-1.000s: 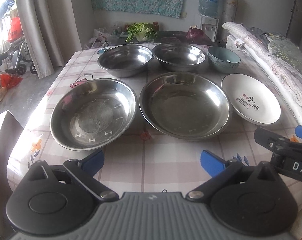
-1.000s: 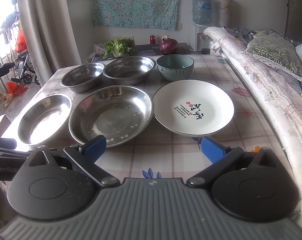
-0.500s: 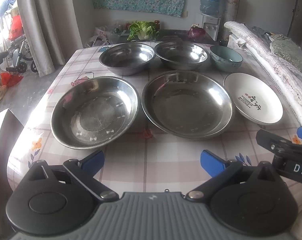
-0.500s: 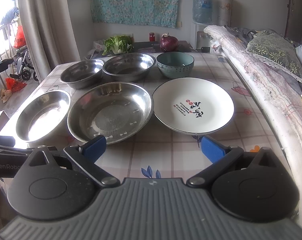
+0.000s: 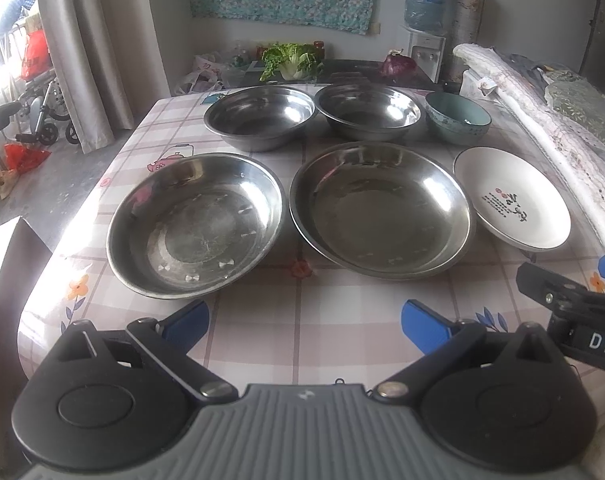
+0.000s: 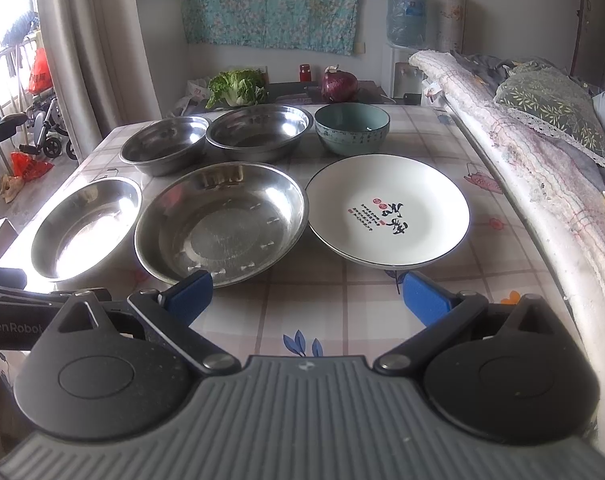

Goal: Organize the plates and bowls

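Compared with a second ago, the dishes are sitting slightly higher and farther off in both wrist views, so I am drawing both tools back a little; nothing on the table has shifted. My left gripper point(image 5: 304, 322) is hanging with its blue pads spread wide, holding nothing, above the checked floral tablecloth point(image 5: 326, 320). My right gripper point(image 6: 306, 294) is likewise gaping and empty.

At 11 o'clock of my left gripper the scratched shallow steel dish point(image 5: 196, 224) is lying; at 1 o'clock the wider shiny steel pan point(image 5: 380, 210), its rim just beside the glossy white ceramic plate point(image 6: 386, 210) printed with black calligraphy and small red seals that I cannot read. Behind, two deeper steel bowls point(image 5: 260, 116) point(image 5: 368, 112) are standing rim to rim, and the teal glazed bowl point(image 6: 352, 128) at 12 o'clock of my right gripper.

The neighbouring tool bodies are showing "GenRobot" and "DA".
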### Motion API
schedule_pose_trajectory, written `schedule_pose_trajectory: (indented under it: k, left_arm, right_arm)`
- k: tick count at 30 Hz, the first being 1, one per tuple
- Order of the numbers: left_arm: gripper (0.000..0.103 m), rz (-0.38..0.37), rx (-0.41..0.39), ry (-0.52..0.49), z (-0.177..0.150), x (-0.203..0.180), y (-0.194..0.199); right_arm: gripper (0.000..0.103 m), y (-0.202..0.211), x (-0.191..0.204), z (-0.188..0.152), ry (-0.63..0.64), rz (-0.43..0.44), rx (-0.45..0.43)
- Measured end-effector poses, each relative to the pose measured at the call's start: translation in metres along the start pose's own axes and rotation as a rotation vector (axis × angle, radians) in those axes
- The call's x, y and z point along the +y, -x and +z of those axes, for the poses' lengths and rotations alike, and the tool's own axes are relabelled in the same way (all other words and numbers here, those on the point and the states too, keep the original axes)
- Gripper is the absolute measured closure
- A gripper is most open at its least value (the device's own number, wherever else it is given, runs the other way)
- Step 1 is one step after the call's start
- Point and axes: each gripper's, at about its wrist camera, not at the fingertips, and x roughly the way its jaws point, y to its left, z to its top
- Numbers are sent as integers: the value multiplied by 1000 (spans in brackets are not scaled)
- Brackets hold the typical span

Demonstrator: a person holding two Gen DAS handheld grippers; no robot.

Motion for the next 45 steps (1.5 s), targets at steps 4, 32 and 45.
schedule_pose_trajectory:
  k: [4, 32, 45]
  left_arm:
    - [0, 4, 1, 4, 0, 2, 1]
    - [0, 23, 6, 14, -2, 8, 2]
    - [0, 24, 3, 15, -3, 9, 3]
  right_arm:
    - [1, 0, 2, -2, 11, -3, 2]
    - [1, -1, 18, -3, 61, -27, 27]
    - [1, 2, 19, -2, 58, -27, 23]
